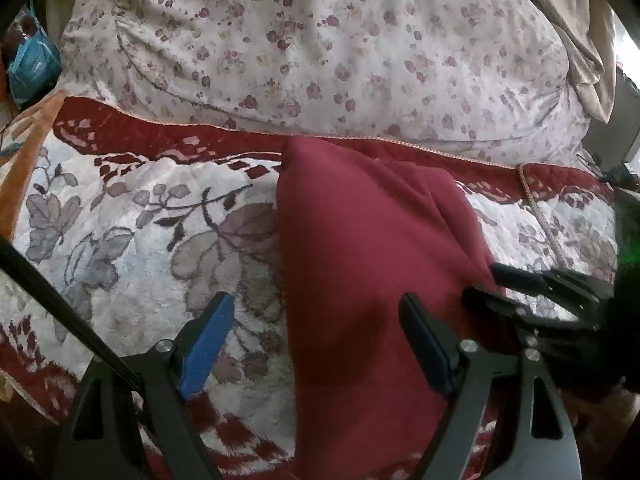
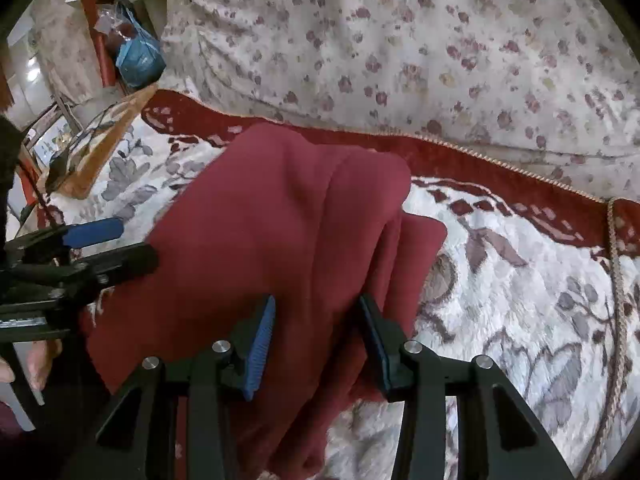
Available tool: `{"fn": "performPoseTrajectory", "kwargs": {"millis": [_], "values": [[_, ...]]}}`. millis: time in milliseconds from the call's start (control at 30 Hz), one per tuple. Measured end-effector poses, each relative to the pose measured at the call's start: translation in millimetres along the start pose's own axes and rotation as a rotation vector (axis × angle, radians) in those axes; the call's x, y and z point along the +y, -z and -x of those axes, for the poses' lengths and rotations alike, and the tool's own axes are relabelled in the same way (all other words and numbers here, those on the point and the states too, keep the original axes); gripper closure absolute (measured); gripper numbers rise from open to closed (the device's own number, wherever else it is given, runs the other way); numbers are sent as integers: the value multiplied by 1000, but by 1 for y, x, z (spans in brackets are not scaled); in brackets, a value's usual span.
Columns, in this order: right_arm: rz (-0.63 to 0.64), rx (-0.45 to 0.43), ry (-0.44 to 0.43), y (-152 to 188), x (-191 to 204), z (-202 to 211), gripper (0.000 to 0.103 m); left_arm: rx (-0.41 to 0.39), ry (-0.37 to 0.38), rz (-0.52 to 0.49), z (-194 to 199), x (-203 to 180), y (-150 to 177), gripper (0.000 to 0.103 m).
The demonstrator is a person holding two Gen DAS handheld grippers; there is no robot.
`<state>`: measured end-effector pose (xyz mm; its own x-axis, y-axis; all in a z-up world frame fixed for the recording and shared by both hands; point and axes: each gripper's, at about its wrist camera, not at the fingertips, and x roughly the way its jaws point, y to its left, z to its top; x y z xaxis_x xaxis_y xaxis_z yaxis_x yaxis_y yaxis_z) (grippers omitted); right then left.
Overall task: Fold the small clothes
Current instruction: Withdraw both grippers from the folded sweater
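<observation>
A dark red garment (image 1: 360, 248) lies folded into a long strip on a white blanket with grey leaves and a red border (image 1: 132, 248). My left gripper (image 1: 316, 300) stands wide open low over the near end. The garment's left edge runs between its blue pads (image 1: 208, 344), which grip nothing. My right gripper (image 1: 492, 284) sits at the garment's right edge. In the right wrist view, the right gripper (image 2: 318, 300) hangs open over the garment (image 2: 272, 216), whose layered folds pass under and between its fingers. The left gripper (image 2: 108, 244) shows at the left edge.
A white duvet with small red flowers (image 1: 320, 40) is heaped behind the blanket. A blue plastic bag (image 2: 138, 60) and clutter lie at the far left. A braided cord (image 2: 618, 280) runs down the blanket's right side. A hand (image 2: 36, 360) shows at the lower left.
</observation>
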<state>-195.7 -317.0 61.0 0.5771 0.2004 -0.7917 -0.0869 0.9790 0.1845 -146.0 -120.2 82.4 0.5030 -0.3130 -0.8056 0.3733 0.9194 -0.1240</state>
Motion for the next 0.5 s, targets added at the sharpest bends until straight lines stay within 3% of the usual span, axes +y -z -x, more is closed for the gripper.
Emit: {"fn": "performPoseTrajectory", "kwargs": {"millis": [100,167,233,500], "values": [[-12,-27,12,5,8,14,55,-25,-9,2,7,-1,1,19],[-20,-54,19,6,16,25,49,-38,-34,-10,11,-4,2,19],[-38,-88,47,5,23,35,36,-43,-43,-18,14,-5,2,19],[-99,-154,130,0,27,56,20,-118,-79,-11,34,-5,4,19]]}}
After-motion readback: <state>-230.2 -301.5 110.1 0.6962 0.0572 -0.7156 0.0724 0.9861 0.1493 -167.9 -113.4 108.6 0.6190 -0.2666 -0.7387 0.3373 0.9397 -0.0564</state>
